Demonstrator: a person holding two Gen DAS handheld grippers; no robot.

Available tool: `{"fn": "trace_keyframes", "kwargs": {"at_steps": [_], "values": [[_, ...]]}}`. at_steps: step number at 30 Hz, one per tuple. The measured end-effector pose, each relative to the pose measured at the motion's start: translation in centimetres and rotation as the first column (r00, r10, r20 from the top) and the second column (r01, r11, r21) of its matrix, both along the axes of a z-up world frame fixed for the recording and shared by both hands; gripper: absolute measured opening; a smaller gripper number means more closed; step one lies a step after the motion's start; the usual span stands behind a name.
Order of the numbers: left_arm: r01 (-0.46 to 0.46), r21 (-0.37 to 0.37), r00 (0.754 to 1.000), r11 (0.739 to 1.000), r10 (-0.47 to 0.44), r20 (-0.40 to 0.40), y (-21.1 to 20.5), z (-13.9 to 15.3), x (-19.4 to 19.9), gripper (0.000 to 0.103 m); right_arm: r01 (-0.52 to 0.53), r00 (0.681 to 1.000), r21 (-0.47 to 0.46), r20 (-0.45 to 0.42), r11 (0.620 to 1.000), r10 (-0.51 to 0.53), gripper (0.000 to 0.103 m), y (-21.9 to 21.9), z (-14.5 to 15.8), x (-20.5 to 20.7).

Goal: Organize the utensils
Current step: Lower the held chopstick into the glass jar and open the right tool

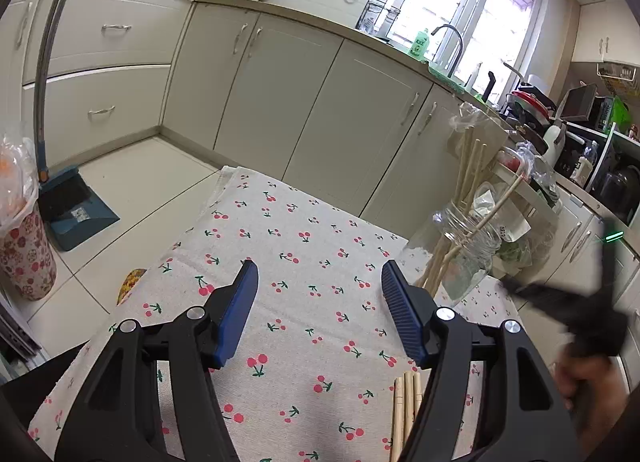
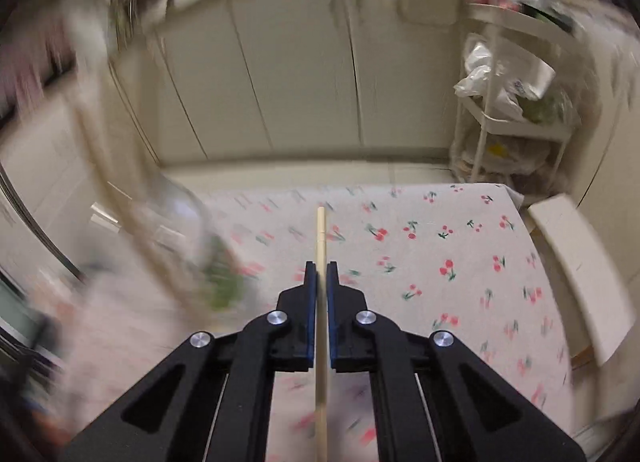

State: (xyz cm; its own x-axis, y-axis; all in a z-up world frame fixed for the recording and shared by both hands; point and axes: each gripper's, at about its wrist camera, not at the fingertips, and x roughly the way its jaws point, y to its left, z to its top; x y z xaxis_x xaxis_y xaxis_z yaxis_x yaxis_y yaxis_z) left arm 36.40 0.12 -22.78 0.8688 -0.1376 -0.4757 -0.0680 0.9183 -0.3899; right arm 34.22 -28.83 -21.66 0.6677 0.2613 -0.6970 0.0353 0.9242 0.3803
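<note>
Chopstick (image 2: 321, 246), pale wood, clamped between the blue pads of the right tool (image 2: 321, 274); jaws closed tight on it. The stick runs straight along the tool's line, its far tip sticking out past the fingertips over the cherry-print cloth (image 2: 440, 246) on the surface, its near length passing back between the tool's arms. Right wrist view badly blurred on the left; a glass jar (image 2: 176, 221) shows there only as a smear, to the left of the stick.

Left tool (image 1: 318, 282) hovers over the cloth with its jaws standing wide apart, nothing between the pads. Clear glass jar (image 1: 464, 250) stands on the cloth just right of and beyond the right-hand pad, several chopsticks (image 1: 468, 169) upright and leaning in it. More loose chopsticks (image 1: 406, 410) lie flat on the cloth near the camera, beside and partly under the left tool's right arm. Right tool appears far right as a dark blur.
</note>
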Motion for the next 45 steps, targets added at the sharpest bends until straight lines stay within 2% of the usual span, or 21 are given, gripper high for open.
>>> {"fn": "trace_keyframes", "kwargs": {"at_steps": [2,4,8,12,21,27,35,45], "values": [[0.003,0.001,1.000,1.000,-0.003,0.000,-0.1,0.0,0.0,0.061,0.004,0.995,0.075,0.099,0.997,-0.011,0.006,0.5,3.1,-1.5],[0.004,0.001,1.000,1.000,-0.004,-0.002,-0.2,-0.1,-0.1,0.061,-0.018,0.971,0.147,0.237,0.989,-0.017,0.006,1.4,6.5,-2.5],[-0.003,-0.010,1.000,1.000,0.003,-0.008,-0.1,-0.2,0.0,0.061,-0.012,0.893,0.165,0.445,0.986,-0.064,0.006,3.5,11.3,-1.7],[-0.003,-0.020,1.000,1.000,0.002,-0.007,0.0,-0.2,0.0,0.061,0.031,0.852,0.142,0.515,0.989,-0.100,0.006,5.3,12.1,0.8],[0.001,-0.016,1.000,1.000,-0.001,0.014,-0.3,0.1,-0.4,0.062,0.141,0.831,0.072,0.533,0.987,-0.158,0.006,6.4,8.3,6.3],[0.008,-0.030,1.000,1.000,-0.008,0.007,-0.4,0.1,-0.2,0.064,0.168,0.843,0.037,0.513,0.985,-0.163,0.006,7.2,5.7,7.6],[0.008,-0.031,1.000,0.999,-0.008,0.001,-0.4,0.1,0.0,0.065,0.162,0.864,-0.011,0.485,0.987,-0.136,0.006,7.4,3.4,5.8],[-0.003,-0.011,1.000,1.000,0.003,0.003,-0.6,0.1,0.0,0.066,0.120,0.887,-0.064,0.456,0.991,-0.079,0.006,7.2,3.4,3.0]]}}
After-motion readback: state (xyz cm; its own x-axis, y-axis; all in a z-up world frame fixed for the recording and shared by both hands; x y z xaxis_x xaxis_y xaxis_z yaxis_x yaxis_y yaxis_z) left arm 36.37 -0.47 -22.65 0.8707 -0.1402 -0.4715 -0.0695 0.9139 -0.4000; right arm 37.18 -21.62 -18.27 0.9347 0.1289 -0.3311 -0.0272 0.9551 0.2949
